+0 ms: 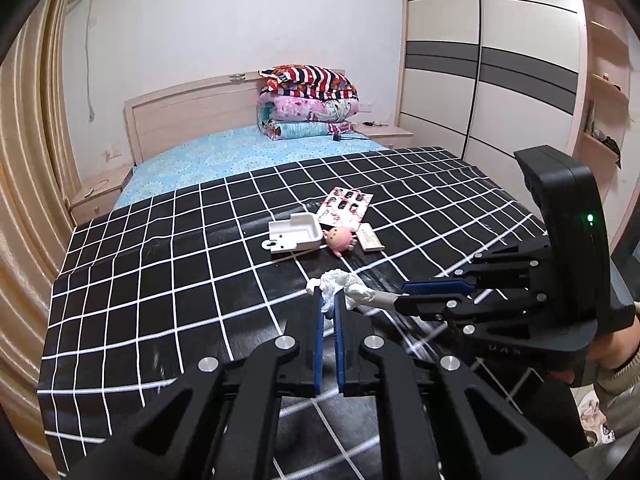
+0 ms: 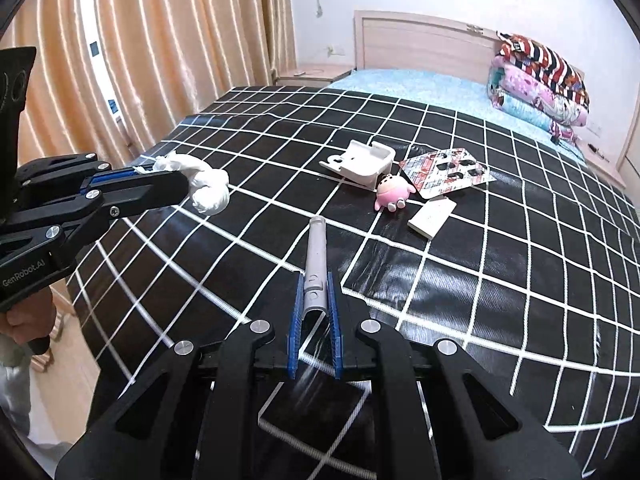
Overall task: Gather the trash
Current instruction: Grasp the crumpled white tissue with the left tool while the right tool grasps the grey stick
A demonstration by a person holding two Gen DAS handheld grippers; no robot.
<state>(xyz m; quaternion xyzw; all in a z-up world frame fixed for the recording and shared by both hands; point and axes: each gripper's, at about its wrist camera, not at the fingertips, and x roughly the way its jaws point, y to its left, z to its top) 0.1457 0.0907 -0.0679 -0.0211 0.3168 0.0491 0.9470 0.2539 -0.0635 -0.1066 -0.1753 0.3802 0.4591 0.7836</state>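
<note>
While both cameras look over the same black grid-patterned cover on the bed, different things are given by each. From the left wrist view a wardrobe with sliding doors is seen beyond the far right corner, and the right gripper is seen from the side; the hand behind it shows at the right edge. From the right wrist view a curtain along the bed's left side is shown, and the left gripper is seen reaching in from the left.

A crumpled white tissue is pinched between the closed blue pads of the left gripper, most of the wad bulging past the tips and held clear of the cover. A grey pen-like tube is clamped near its rear end between the closed pads of the right gripper, its length pointing forward beyond them.

Farther up the cover, well apart from both grippers, a white plastic holder, a pink toy figure, a blister card and a small white box are clustered together. Bare cover lies around the cluster on every side. Folded quilts are stacked at the headboard; the cover's near and left edges drop off toward the floor.
</note>
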